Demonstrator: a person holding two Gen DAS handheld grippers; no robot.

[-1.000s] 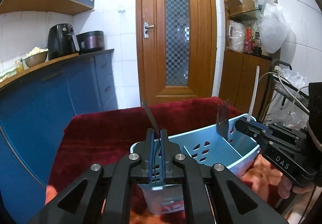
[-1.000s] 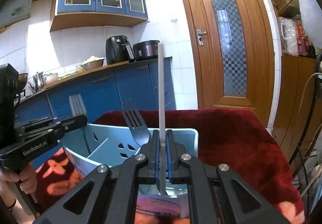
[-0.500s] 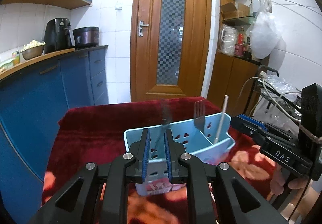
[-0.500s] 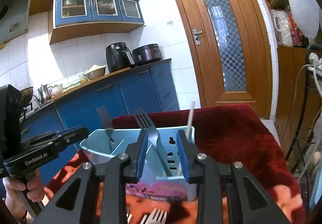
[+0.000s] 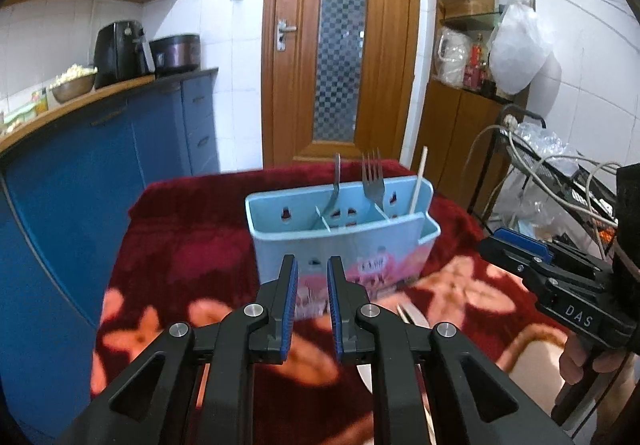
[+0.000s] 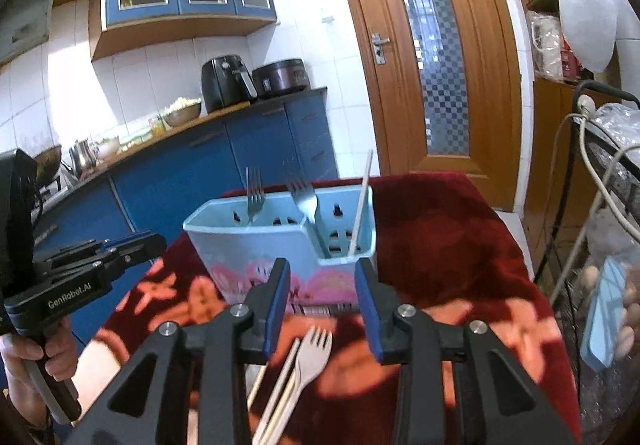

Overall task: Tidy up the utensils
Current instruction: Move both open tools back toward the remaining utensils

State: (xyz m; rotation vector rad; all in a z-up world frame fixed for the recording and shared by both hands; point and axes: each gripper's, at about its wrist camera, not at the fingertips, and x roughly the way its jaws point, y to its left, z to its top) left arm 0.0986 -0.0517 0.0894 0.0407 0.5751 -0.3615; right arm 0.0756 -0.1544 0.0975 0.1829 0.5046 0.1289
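Note:
A light blue utensil caddy (image 5: 344, 241) (image 6: 280, 241) stands on the red flowered cloth. In it stand two metal forks (image 5: 373, 181) (image 6: 254, 197) and a pale chopstick (image 5: 419, 181) (image 6: 362, 201). My left gripper (image 5: 312, 269) is open and empty, just in front of the caddy. My right gripper (image 6: 322, 277) is open and empty, in front of the caddy's right end. Below it on the cloth lie a pale fork (image 6: 314, 353) and pale chopsticks (image 6: 280, 389).
The red cloth (image 6: 440, 245) covers a small table. Blue kitchen cabinets (image 5: 100, 173) run along the left. A wooden door (image 5: 340, 45) stands behind. A wire rack with cables and bags (image 5: 560, 173) is at the right. A pale utensil (image 5: 412, 319) lies right of my left gripper.
Both grippers opened, letting go of a fork and a chopstick that now stand in the caddy. Both then drew back toward me, away from the caddy.

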